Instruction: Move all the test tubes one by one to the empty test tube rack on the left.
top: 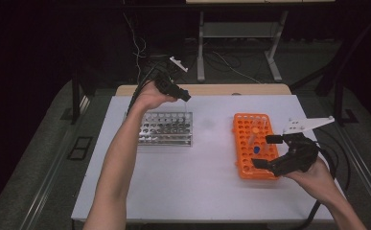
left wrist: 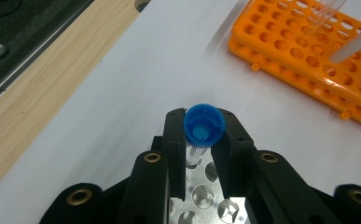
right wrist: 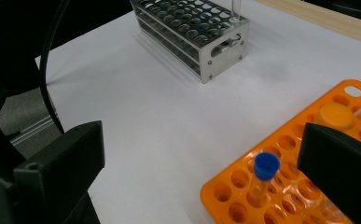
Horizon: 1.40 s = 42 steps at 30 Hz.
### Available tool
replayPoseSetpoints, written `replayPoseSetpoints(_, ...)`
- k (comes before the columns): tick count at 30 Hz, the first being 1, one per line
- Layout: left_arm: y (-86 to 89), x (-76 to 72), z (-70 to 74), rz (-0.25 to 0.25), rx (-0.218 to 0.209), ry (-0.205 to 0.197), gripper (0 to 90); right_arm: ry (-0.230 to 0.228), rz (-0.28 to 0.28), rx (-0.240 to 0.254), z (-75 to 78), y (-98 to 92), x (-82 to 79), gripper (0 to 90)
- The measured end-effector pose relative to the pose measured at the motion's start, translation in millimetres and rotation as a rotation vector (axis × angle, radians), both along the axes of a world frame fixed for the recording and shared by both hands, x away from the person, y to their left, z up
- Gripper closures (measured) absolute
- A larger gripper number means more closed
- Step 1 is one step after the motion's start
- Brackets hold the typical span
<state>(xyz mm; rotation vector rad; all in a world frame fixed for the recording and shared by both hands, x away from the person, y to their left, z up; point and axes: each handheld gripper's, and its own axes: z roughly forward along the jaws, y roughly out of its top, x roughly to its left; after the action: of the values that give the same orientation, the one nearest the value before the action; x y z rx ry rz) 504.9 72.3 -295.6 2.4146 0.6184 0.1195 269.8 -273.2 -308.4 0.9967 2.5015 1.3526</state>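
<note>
The left gripper (left wrist: pixel 200 140) pinches a clear test tube with a blue cap (left wrist: pixel 204 125) just under the cap, its jaws pressed against the tube's sides. In the high view the left gripper (top: pixel 187 97) hangs over the far right corner of the metal tube rack (top: pixel 166 128), and the tube points down toward the rack's holes; its lower end seems to be at or just inside a corner hole, though the thin glass is hard to make out there. In the right gripper view a clear tube stands upright at that same corner of the metal tube rack (right wrist: pixel 201 35).

The right gripper (top: pixel 268 151) hovers over the orange tube rack (top: pixel 248 143) on the right side of the desk (top: pixel 207 187), its jaws spread wide with nothing between them. Ahead of them stands a second blue-capped tube (right wrist: pixel 263 179) in a hole near the orange rack's edge, with an orange-capped tube (right wrist: pixel 335 116) farther along.

The step in hand looks like moving tubes from the orange rack to the metal one: the left hand is seating a tube while the right lines up for the next. The left's next move calls for keeping the tube upright, lowering it straight into the hole and only then letting go. The right needs to bring its jaws to either side of the blue cap and close below it without knocking neighbouring tubes.
</note>
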Motion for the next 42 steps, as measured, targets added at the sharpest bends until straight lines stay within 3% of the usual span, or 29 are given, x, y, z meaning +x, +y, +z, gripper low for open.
replayPoseSetpoints(20,-11.8,4.3,-30.2,0.000,0.057,0.045,74.3,0.027,-0.030,0.014,-24.1,-17.1,-8.7,0.3)
replayPoseSetpoints(29,-6.2,3.3,-41.9,0.010,0.041,0.072,73.4,0.048,-0.031,0.002,-38.8,-18.3,-7.4,0.3)
replayPoseSetpoints(34,-1.8,1.9,-41.6,0.016,0.033,0.087,64.8,0.059,-0.032,-0.005,-47.5,-18.4,-5.3,0.3)
replayPoseSetpoints(42,14.6,-8.9,-28.2,0.058,-0.050,0.080,47.6,0.076,-0.029,-0.038,-60.7,-16.3,-0.2,0.4)
